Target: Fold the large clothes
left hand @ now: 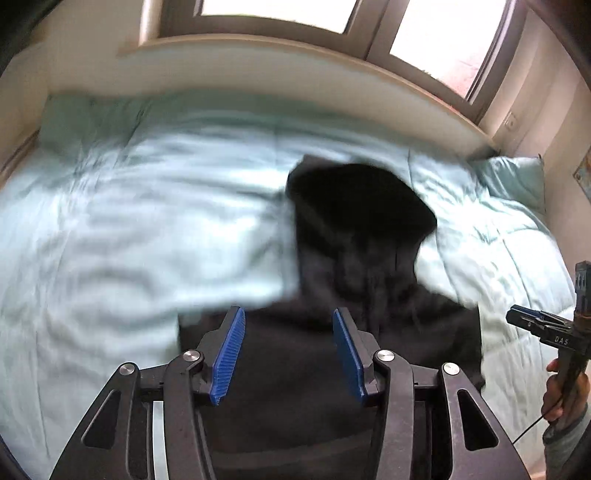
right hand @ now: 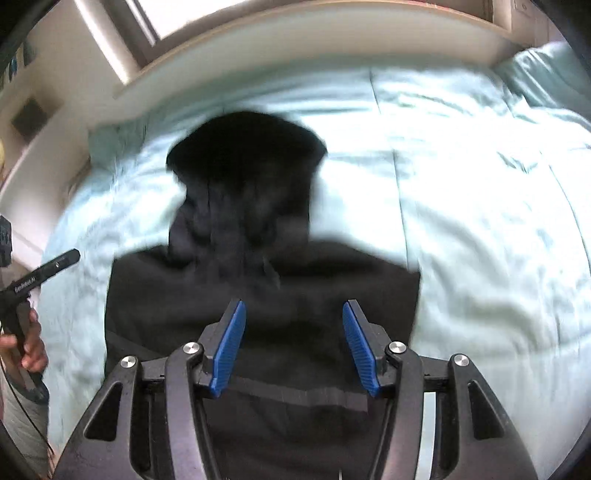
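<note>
While both the left tongs (left hand: 289,350) and the right tongs (right hand: 294,345) stand wide apart with nothing between their blue pads, the black hoodie (right hand: 258,295) lies flat on the pale green bed cover (right hand: 461,203), its hood (right hand: 245,147) toward the window (left hand: 277,11).

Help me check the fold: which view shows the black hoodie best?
The right wrist view: the hoodie lies centred, hood and both shoulders showing on the bed cover. The left wrist view shows it off-centre, blurred, partly hidden behind the hand-held gripper.
</note>
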